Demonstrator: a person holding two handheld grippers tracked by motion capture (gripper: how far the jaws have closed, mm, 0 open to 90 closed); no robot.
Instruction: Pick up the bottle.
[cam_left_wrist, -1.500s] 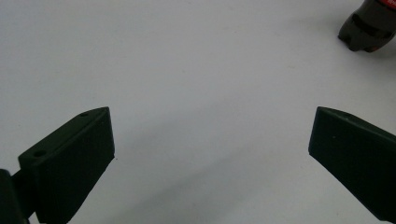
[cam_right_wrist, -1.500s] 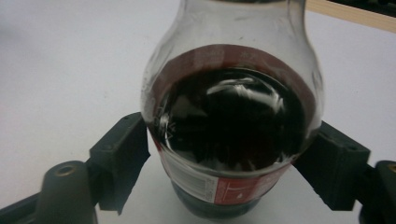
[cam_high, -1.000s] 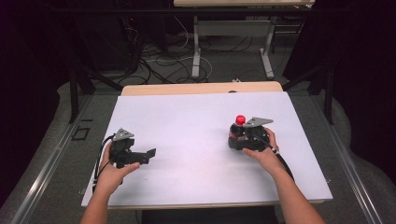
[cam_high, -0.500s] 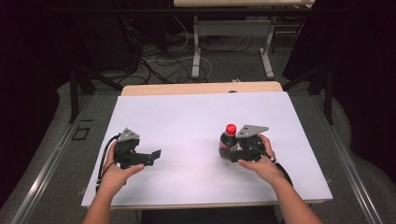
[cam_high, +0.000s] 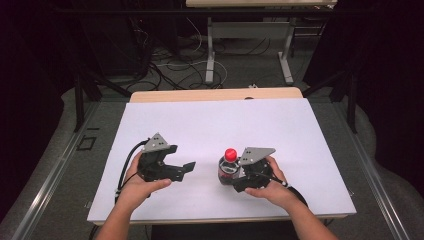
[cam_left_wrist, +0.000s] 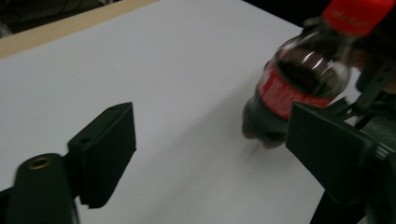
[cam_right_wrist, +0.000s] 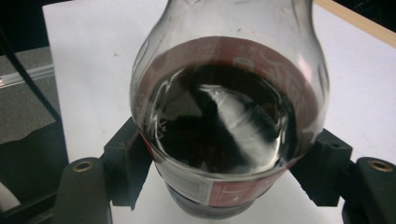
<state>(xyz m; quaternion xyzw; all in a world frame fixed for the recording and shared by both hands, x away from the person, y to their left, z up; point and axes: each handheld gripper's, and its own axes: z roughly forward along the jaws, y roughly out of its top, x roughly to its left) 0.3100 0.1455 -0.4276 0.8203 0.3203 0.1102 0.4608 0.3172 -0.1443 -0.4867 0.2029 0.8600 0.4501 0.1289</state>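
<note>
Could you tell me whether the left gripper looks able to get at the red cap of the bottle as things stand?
Probably yes. The cap stands clear above the right gripper, which clamps the bottle lower down. The left gripper has nothing between its jaws, which have just been closing, with bare table between.

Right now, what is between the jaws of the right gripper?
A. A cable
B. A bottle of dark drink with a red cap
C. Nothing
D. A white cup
B: the right gripper is closed on the bottle, its jaws pressing on both sides of the dark, red-labelled body.
</note>
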